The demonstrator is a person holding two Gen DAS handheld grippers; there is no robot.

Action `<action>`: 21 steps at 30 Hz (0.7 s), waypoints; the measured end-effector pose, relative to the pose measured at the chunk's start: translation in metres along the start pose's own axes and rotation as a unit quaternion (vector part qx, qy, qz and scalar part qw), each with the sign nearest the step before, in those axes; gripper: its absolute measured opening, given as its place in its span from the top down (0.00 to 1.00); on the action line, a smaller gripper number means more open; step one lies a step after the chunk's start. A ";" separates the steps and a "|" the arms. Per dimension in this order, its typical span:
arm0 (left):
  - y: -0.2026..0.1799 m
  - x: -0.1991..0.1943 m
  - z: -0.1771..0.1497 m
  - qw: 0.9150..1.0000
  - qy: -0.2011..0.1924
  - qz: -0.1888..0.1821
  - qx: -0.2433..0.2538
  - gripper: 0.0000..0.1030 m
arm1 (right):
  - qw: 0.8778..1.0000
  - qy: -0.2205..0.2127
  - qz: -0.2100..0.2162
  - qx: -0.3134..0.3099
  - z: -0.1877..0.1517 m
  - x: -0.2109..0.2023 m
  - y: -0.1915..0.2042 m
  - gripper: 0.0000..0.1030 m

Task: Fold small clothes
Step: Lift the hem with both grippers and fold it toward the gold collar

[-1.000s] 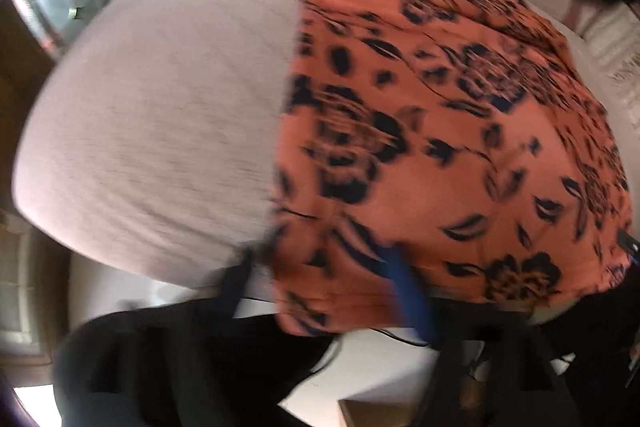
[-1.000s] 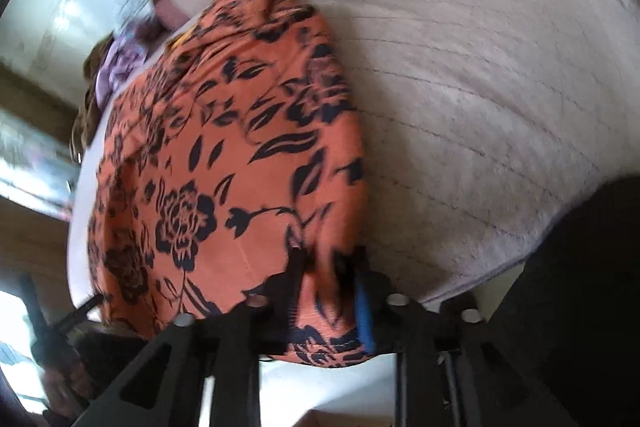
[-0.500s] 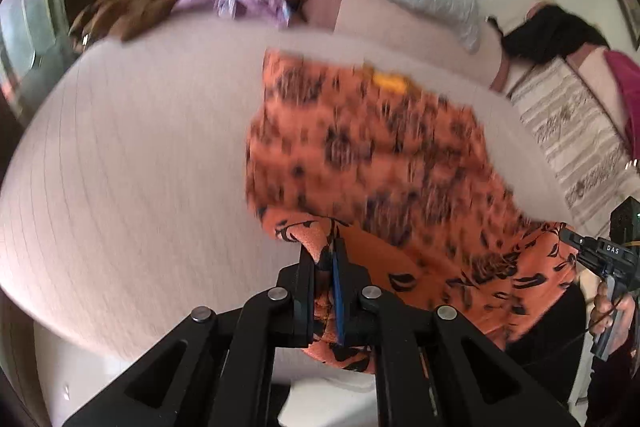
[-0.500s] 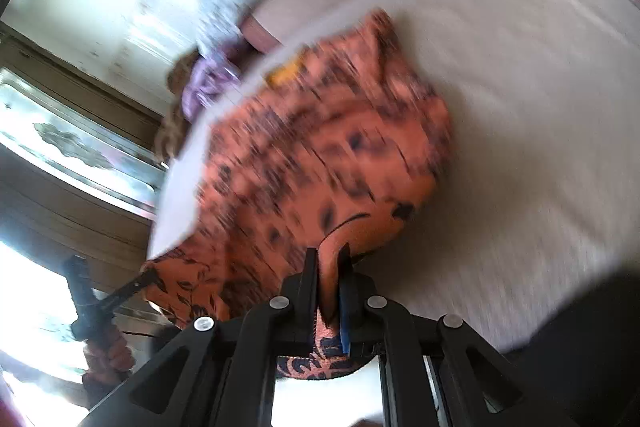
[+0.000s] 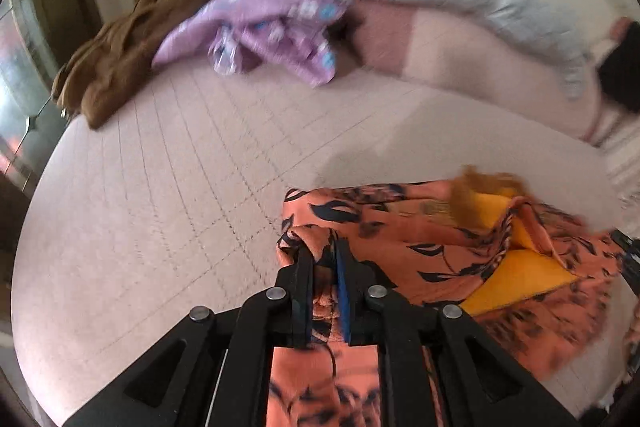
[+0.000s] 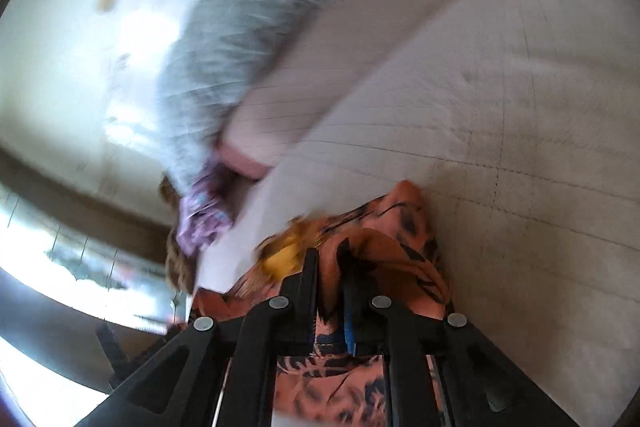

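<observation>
Left wrist view shows the pale quilted bed [image 5: 168, 195], then the orange floral garment [image 5: 420, 239] bunched on it, its 2 corners pinched by the left gripper [image 5: 325, 267] and right gripper [image 6: 330, 279].

Left tool [image 5: 325, 263]: matte black linkage arms, four round silver screws across, blue pad on finger at 3 o'clock. Right tool [image 6: 329, 277]: same black build, silver screws, blue pad.

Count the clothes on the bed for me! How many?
3: the orange flowered garment up front, held by both hand-held grippers, the purple one crumpled at the bed's far edge, and the brown one left of it. More may be hidden.
</observation>
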State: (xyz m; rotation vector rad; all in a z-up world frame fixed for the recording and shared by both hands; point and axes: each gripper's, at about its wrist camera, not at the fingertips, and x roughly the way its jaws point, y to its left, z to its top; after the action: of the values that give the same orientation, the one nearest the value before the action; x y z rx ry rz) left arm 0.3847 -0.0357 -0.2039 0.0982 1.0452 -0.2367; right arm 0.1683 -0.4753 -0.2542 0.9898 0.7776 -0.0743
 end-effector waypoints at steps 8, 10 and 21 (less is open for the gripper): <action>0.054 -0.040 -0.033 0.977 -0.133 -0.069 -0.152 0.55 | 0.998 0.002 0.030 0.056 0.006 0.032 -0.047 0.71; 0.065 -0.066 -0.048 0.967 -0.172 -0.033 -0.184 0.48 | 0.998 -0.032 0.028 0.048 0.007 0.011 -0.049 0.29; -0.028 -0.042 -0.130 0.996 -0.080 0.036 -0.010 0.42 | 0.962 0.089 -0.081 -0.246 -0.102 0.036 0.098 0.52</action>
State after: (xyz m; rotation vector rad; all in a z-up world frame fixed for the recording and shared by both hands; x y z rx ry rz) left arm 0.2483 -0.0315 -0.2312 0.0977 0.8832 -0.1650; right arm 0.1765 -0.3303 -0.2376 0.4626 0.9830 0.0662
